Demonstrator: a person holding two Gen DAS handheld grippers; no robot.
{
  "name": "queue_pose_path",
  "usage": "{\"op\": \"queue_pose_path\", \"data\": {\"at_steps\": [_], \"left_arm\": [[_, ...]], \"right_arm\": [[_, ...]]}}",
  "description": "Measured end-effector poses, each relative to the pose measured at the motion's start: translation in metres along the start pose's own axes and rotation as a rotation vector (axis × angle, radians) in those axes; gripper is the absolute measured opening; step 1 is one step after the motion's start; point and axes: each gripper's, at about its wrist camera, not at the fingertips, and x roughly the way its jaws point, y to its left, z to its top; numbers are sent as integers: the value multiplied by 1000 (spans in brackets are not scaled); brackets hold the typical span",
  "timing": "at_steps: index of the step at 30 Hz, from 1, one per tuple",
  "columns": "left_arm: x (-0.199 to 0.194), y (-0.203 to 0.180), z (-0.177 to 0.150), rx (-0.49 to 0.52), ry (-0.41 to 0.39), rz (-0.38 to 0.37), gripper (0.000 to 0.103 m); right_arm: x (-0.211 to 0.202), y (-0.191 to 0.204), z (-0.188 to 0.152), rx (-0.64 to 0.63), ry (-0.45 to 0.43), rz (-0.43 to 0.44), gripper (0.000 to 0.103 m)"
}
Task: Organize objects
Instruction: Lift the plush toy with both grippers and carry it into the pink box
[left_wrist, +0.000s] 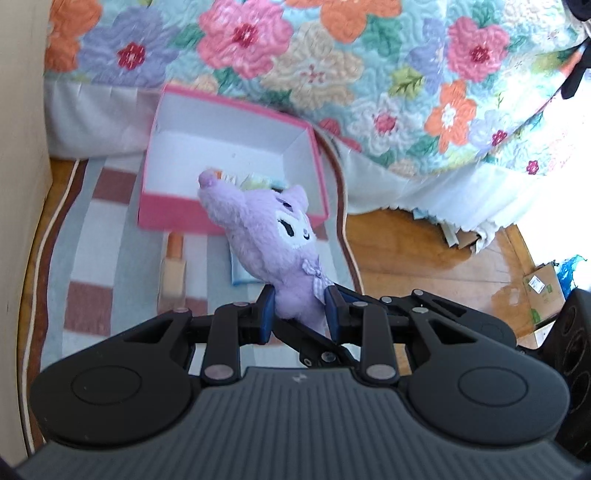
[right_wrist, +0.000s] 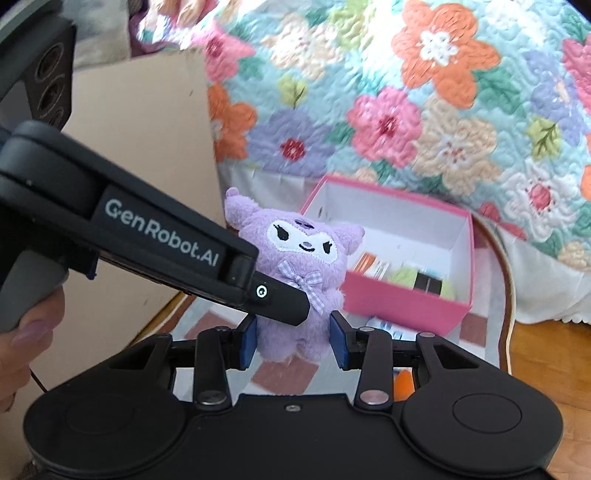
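— Holding anything?
— Both. My left gripper (left_wrist: 301, 310) and right gripper (right_wrist: 293, 338) pinch the purple plush (right_wrist: 295, 266), jaws nearly closed on its body, above the rug's near side of the pink box (right_wrist: 402, 306).
— Obstacles?
— A bottle (left_wrist: 173, 269) beside the box; the quilt (left_wrist: 369, 74) behind it.

floral quilt (left_wrist: 332, 66) draped over bed; striped rug (left_wrist: 99, 236) on wooden floor (left_wrist: 417, 254)
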Motion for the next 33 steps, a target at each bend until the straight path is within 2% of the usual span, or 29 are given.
{"op": "queue_pose_path", "data": {"at_steps": [8, 16, 19, 30, 33], "left_arm": [[16, -10, 39, 35, -20, -18, 27], [58, -7, 88, 77, -1, -13, 27], [82, -2, 106, 74, 17, 12, 27], [180, 36, 142, 85, 91, 89, 27], [206, 53, 144, 49, 125, 64, 27]], "right_arm": [[13, -16, 26, 16, -41, -41, 45], [48, -47, 48, 45, -63, -77, 45], [70, -60, 54, 50, -49, -84, 45], [172, -115, 58, 246, 50, -13, 42], [198, -124, 52, 281, 101, -28, 42]]}}
